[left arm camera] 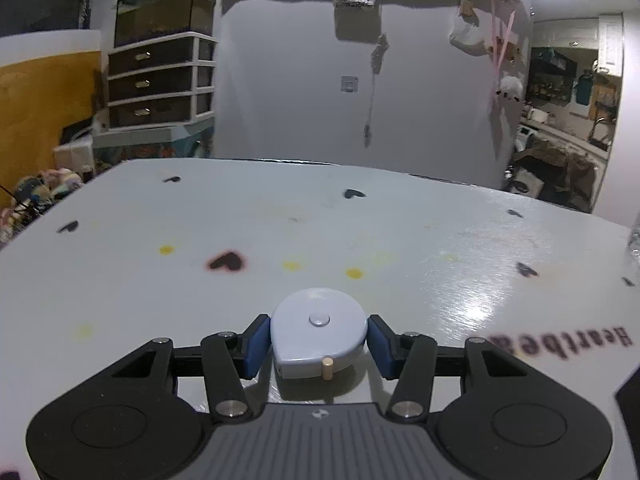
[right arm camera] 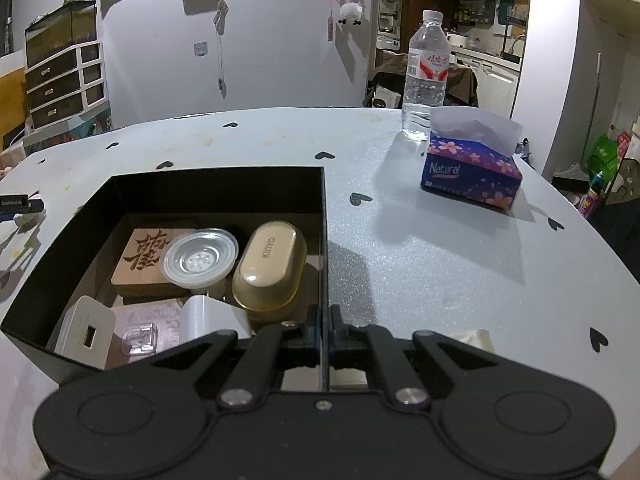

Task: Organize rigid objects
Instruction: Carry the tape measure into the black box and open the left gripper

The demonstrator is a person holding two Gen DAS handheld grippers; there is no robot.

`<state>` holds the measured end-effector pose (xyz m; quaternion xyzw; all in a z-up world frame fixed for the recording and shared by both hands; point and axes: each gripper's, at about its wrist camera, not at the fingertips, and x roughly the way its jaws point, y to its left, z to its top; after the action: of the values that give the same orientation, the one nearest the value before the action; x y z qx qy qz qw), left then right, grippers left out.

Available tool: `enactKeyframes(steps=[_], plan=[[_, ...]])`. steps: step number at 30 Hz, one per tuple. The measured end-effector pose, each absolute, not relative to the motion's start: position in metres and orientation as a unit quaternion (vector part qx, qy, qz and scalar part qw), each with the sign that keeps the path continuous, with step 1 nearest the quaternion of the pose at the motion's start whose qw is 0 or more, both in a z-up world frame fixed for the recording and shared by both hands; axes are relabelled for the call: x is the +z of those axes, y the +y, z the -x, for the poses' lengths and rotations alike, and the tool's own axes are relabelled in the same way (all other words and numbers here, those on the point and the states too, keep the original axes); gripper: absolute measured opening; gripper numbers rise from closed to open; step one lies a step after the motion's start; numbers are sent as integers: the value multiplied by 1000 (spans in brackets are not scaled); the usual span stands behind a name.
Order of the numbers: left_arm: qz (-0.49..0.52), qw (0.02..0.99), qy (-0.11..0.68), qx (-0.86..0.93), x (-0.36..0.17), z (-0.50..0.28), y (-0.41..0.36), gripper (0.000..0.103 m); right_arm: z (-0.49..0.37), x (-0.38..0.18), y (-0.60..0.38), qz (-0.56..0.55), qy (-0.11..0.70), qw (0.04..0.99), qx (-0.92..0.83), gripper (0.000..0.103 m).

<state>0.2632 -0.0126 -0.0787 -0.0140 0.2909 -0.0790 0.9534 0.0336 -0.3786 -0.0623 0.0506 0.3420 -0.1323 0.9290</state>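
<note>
A pale blue, teardrop-shaped tape measure [left arm camera: 318,330] lies on the white table [left arm camera: 400,240] in the left wrist view. My left gripper [left arm camera: 319,345] is shut on it, one blue pad on each side. The right wrist view shows a black box [right arm camera: 168,190] holding a carved wooden block [right arm camera: 140,268], a clear round lid [right arm camera: 199,258], a beige KINYO case [right arm camera: 270,266], a white charger [right arm camera: 86,334] and a small clear piece [right arm camera: 139,338]. My right gripper [right arm camera: 325,330] is shut on the box's thin right wall.
A water bottle [right arm camera: 426,76] and a purple tissue box [right arm camera: 472,172] stand at the table's far right. A dark flat item [right arm camera: 20,204] lies at the left edge. Drawers [left arm camera: 160,80] and clutter stand beyond the table's far side.
</note>
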Motion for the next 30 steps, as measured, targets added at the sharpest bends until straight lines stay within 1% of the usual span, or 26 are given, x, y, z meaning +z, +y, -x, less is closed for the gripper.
enactKeyframes(steps=[6, 18, 22, 30], plan=[[7, 946, 282, -161, -70, -238, -38, 53, -32, -63, -380, -56, 339, 930, -132, 4], [-13, 903, 233, -360, -10, -178, -125, 53, -32, -63, -381, -59, 339, 930, -129, 3], [-40, 875, 244, -417, -9, -158, -157, 53, -32, -63, -382, -59, 340, 930, -128, 3], [-122, 802, 317, -491, -36, -130, -215, 53, -34, -63, -382, -58, 343, 929, -125, 3]])
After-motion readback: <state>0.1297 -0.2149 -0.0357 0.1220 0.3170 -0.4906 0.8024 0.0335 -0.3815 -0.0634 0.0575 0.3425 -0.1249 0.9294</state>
